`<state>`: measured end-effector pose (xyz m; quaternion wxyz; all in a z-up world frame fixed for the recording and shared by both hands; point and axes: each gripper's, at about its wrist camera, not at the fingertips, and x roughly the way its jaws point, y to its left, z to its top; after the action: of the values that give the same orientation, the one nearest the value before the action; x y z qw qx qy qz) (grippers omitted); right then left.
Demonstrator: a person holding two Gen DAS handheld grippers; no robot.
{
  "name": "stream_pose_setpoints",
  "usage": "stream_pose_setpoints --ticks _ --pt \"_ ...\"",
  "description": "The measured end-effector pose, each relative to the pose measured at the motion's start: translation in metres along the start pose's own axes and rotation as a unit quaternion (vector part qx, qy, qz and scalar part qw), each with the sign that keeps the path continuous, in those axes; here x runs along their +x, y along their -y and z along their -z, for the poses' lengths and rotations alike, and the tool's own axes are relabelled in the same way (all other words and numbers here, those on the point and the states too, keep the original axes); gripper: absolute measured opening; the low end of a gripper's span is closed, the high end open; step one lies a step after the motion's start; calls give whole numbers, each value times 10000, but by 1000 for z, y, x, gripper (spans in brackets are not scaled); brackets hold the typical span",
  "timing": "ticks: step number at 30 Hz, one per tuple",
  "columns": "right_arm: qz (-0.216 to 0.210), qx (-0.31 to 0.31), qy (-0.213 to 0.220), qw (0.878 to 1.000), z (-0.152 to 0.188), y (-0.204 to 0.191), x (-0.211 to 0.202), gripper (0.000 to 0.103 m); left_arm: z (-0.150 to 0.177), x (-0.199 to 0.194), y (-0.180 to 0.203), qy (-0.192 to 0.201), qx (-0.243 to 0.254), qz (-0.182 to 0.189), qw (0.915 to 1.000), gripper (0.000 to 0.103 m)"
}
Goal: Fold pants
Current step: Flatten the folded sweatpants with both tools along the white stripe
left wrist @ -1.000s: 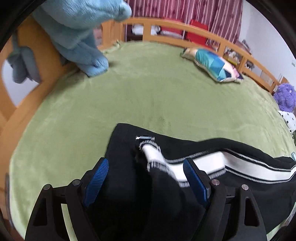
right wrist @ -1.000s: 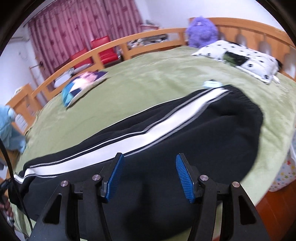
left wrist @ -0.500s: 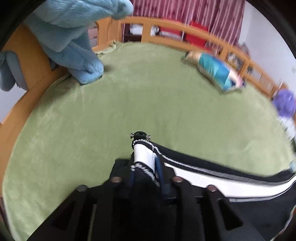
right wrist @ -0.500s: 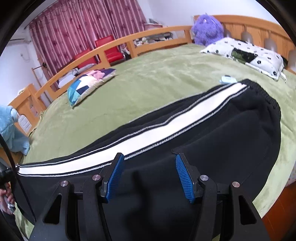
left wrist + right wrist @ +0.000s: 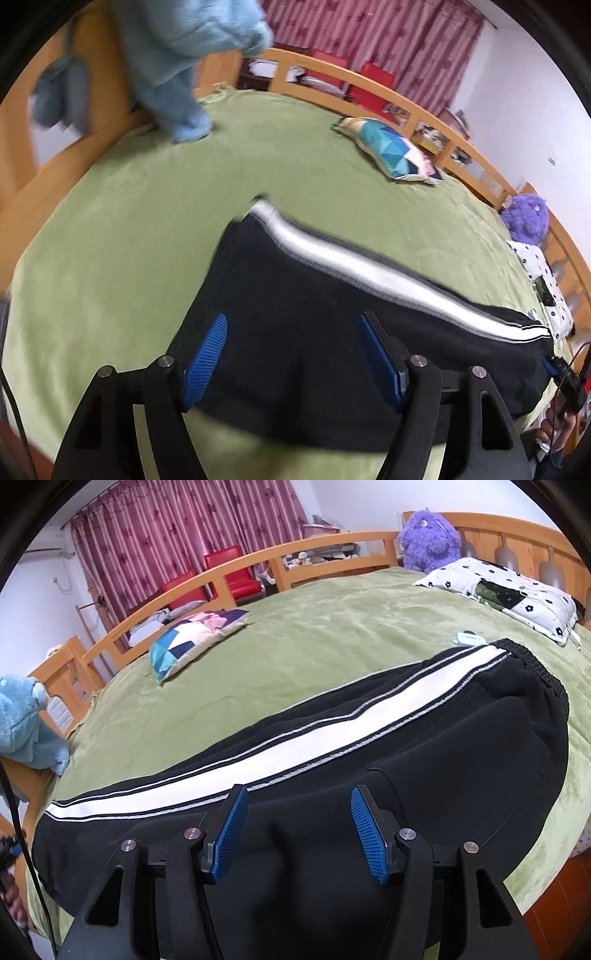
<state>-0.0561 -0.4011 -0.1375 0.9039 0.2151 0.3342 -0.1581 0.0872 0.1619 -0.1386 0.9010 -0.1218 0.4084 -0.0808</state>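
Black pants (image 5: 461, 746) lying flat on a green bed (image 5: 332, 627).
Left hand-held gripper (image 5: 291, 354) has just reopened wide, empty; right hand-held gripper (image 5: 295, 830) gapes empty; patchwork pillow (image 5: 195, 635) at ten o'clock.

Home bedroom: wooden-railed bed (image 5: 332, 550), pillow (image 5: 517, 590), curtains (image 5: 177, 535), plush toy (image 5: 428, 539).

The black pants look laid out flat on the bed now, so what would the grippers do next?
Probably the left gripper, jaws just reopened and empty, closes on the cuff end of the black pants to carry it toward the waistband: they lie full length, unfolded.
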Motion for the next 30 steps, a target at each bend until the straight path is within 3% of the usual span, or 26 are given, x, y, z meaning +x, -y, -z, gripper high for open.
stream_pose_setpoints --ticks 4,7,11,13,15,16,19,23,27,30 --pt "-38 -157 16 9999 5 -8 -4 57 25 0 -22 -115 -237 -208 9994 69" --pt "-92 -231 -1 9997 7 -14 -4 57 32 14 -34 -328 -542 42 9980 63" --pt "-111 -294 23 9995 11 -18 -7 57 31 38 -44 -246 -864 -28 9960 55" --pt "-142 -289 30 9995 12 -16 -9 58 29 49 -50 -225 -1194 174 9924 55" --pt "-139 -251 19 9996 13 -13 -8 58 22 56 -46 -160 -1291 175 9914 41" --pt "-140 -207 12 9997 13 -12 -7 58 19 56 -43 -174 -1197 42 9927 14" --pt "-155 -70 -30 9999 11 -8 -5 58 12 30 -43 114 -1036 58 9945 5" --pt "-186 -54 32 9998 12 -4 -10 58 14 2 -53 225 -1038 43 9943 5" --pt "-223 57 121 9997 13 6 -16 58 35 21 -54 -197 -1007 -200 9945 7" --pt "-231 98 58 9997 18 15 -17 58 42 27 -46 -447 -915 -436 9939 19"
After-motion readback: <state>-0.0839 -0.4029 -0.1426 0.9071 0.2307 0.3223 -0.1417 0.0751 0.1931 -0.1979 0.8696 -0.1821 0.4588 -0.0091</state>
